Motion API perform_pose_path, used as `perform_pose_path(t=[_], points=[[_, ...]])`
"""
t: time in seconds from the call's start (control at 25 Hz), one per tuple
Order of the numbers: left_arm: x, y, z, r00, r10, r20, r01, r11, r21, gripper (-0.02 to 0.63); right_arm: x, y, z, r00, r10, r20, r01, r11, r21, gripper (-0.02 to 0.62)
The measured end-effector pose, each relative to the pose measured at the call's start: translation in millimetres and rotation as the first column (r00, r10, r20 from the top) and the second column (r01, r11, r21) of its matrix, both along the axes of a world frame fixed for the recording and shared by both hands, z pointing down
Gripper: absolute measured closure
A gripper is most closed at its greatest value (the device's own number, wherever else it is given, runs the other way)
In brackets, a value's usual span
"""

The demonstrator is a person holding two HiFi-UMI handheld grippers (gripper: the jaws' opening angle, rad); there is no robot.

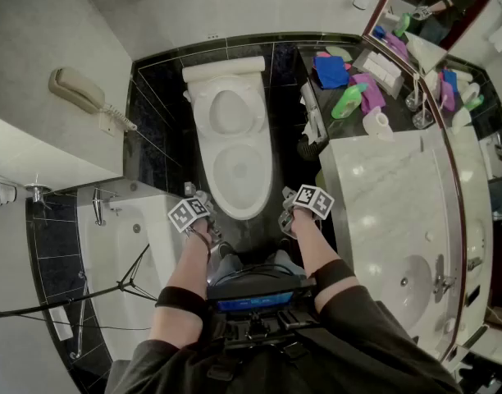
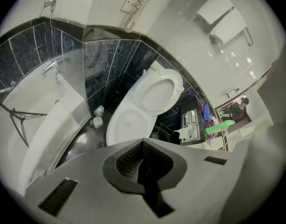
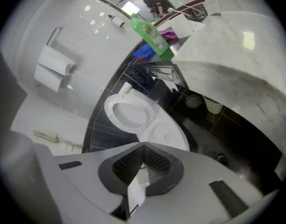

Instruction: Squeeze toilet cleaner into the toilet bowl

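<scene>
The white toilet (image 1: 235, 167) stands on the black tile floor straight ahead, its seat and lid tipped up and the bowl uncovered. A green toilet cleaner bottle (image 1: 348, 101) lies on the dark counter to the right of the toilet; it also shows as the green bottle (image 3: 150, 34) in the right gripper view and the green bottle (image 2: 220, 126) in the left gripper view. My left gripper (image 1: 193, 194) hovers at the bowl's front left, shut and empty. At the front right hangs my right gripper (image 1: 290, 197), also shut with nothing held. Both point down toward the toilet (image 2: 143, 106), (image 3: 147, 122).
A marble vanity (image 1: 399, 220) with a sink fills the right side. A blue cloth (image 1: 330, 71), a purple item (image 1: 370, 89) and a paper roll (image 1: 376, 121) sit by the bottle. A bathtub (image 1: 111, 245) with a tripod (image 1: 128, 284) is left; a wall phone (image 1: 79, 91) hangs above.
</scene>
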State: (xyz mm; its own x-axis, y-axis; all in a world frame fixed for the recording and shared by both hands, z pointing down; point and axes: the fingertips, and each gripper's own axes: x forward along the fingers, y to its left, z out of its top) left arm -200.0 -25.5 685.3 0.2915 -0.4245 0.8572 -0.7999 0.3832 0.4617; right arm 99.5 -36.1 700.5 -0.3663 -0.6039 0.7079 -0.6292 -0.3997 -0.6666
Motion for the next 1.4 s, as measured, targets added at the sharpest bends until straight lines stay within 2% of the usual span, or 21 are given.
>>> perform_pose_path(t=[0.12, 0.2, 0.32, 0.52, 0.64, 0.76, 0.92, 1.08, 1.16, 1.4], points=[[4, -21, -22, 0.996, 0.079, 0.052, -0.083, 0.993, 0.084, 0.604, -3, -20, -23, 0.997, -0.071, -0.030, 0.074, 0.994, 0.081, 0.595], [5, -37, -40, 0.987, 0.128, 0.092, -0.140, 0.979, 0.148, 0.604, -5, -33, -42, 0.993, -0.109, -0.054, 0.116, 0.983, 0.139, 0.595], [6, -56, -69, 0.977, 0.172, 0.125, -0.198, 0.951, 0.239, 0.604, -3, -46, -68, 0.982, -0.156, -0.109, 0.177, 0.960, 0.215, 0.594], [6, -74, -118, 0.966, 0.196, 0.168, -0.247, 0.891, 0.381, 0.604, 5, -59, -105, 0.963, -0.193, -0.188, 0.244, 0.920, 0.307, 0.595], [8, -79, -144, 0.954, 0.209, 0.214, -0.287, 0.844, 0.452, 0.604, 7, -64, -130, 0.950, -0.209, -0.233, 0.285, 0.887, 0.363, 0.594], [12, -80, -169, 0.929, 0.235, 0.287, -0.357, 0.781, 0.513, 0.604, 5, -67, -160, 0.927, -0.228, -0.299, 0.342, 0.841, 0.420, 0.594], [13, -74, -212, 0.881, 0.223, 0.418, -0.449, 0.674, 0.587, 0.604, 3, -64, -203, 0.879, -0.237, -0.413, 0.433, 0.758, 0.487, 0.594], [18, -56, -242, 0.843, 0.231, 0.485, -0.521, 0.574, 0.632, 0.604, 1, -48, -233, 0.821, -0.243, -0.517, 0.525, 0.678, 0.514, 0.594], [19, -47, -246, 0.830, 0.232, 0.507, -0.542, 0.548, 0.637, 0.604, 0, -38, -240, 0.803, -0.237, -0.546, 0.545, 0.660, 0.516, 0.594], [31, -33, -242, 0.805, 0.261, 0.533, -0.582, 0.519, 0.626, 0.604, -6, -17, -240, 0.785, -0.236, -0.573, 0.566, 0.649, 0.508, 0.594]])
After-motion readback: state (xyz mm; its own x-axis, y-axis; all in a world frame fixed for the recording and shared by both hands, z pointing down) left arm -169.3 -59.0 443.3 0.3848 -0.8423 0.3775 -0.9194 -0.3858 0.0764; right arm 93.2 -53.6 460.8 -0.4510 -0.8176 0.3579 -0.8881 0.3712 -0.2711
